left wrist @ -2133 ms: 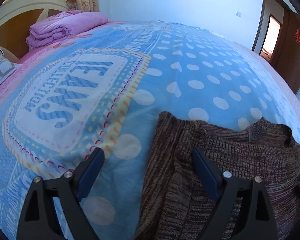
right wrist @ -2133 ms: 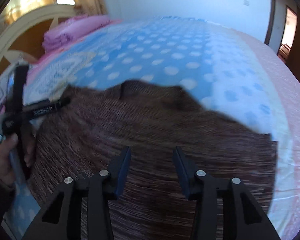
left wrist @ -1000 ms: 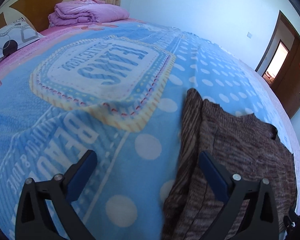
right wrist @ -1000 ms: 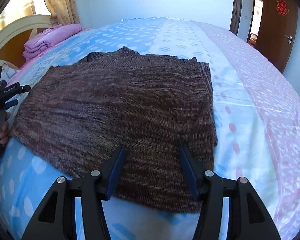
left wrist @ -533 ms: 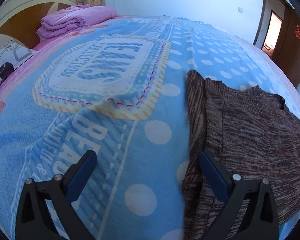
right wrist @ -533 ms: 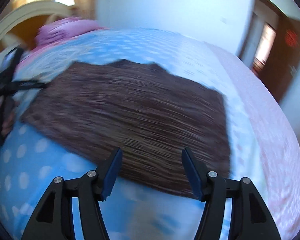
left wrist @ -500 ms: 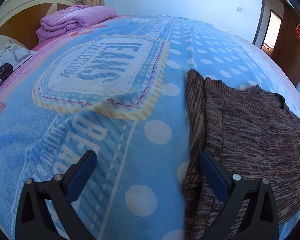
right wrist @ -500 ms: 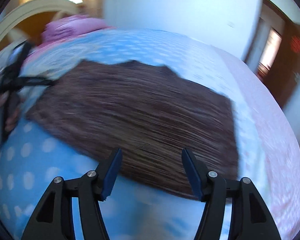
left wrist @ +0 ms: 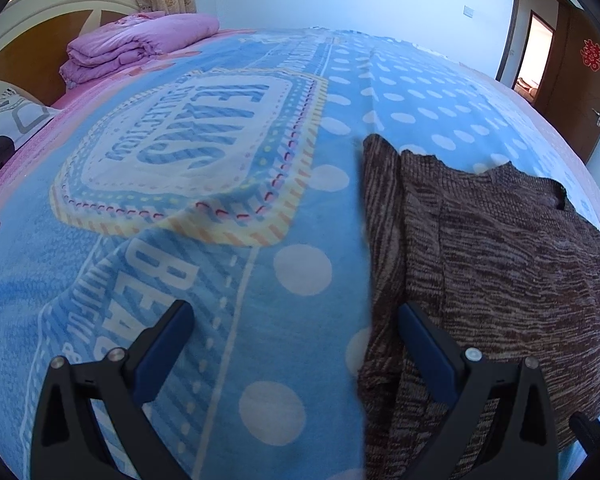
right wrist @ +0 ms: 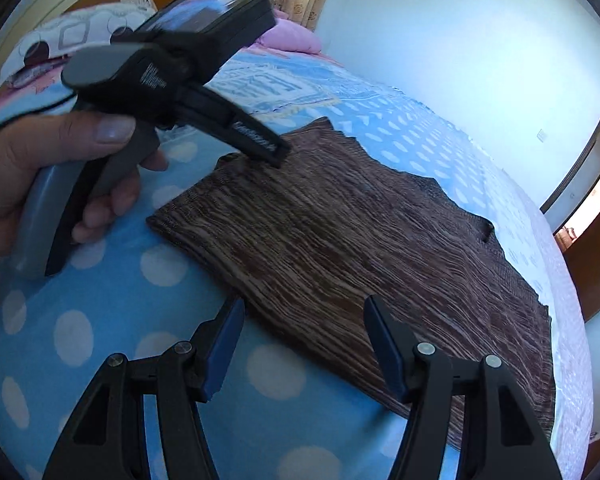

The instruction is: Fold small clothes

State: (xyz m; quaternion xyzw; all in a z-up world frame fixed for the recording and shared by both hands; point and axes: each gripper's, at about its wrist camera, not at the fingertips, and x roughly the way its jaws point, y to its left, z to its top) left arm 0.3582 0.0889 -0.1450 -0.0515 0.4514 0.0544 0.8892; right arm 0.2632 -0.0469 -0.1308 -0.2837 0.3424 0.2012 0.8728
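A brown knit sweater (left wrist: 500, 264) lies flat on the blue dotted blanket (left wrist: 220, 280), a sleeve folded in along its left side. My left gripper (left wrist: 296, 320) stands wide open over the sweater's left edge, which runs just inside its right finger (left wrist: 424, 340). In the right wrist view the sweater (right wrist: 360, 240) stretches away to the right. My right gripper (right wrist: 304, 320) hovers open over its near hem, close to the near left corner, with nothing pressed between the pads. A hand (right wrist: 40, 168) holds the left gripper (right wrist: 268, 148) above the sweater's far left corner.
A folded pink quilt (left wrist: 140, 48) and a patterned pillow (left wrist: 8, 128) lie by the headboard (left wrist: 32, 28) at the far left. A brown door (left wrist: 580, 60) stands at the right. The bed's pink sheet (right wrist: 564, 360) runs beyond the sweater's right side.
My right gripper has swept left along the sweater's near hem and rolled, so the left gripper and its hand now loom in its view. The left gripper rolled slightly and stayed open.
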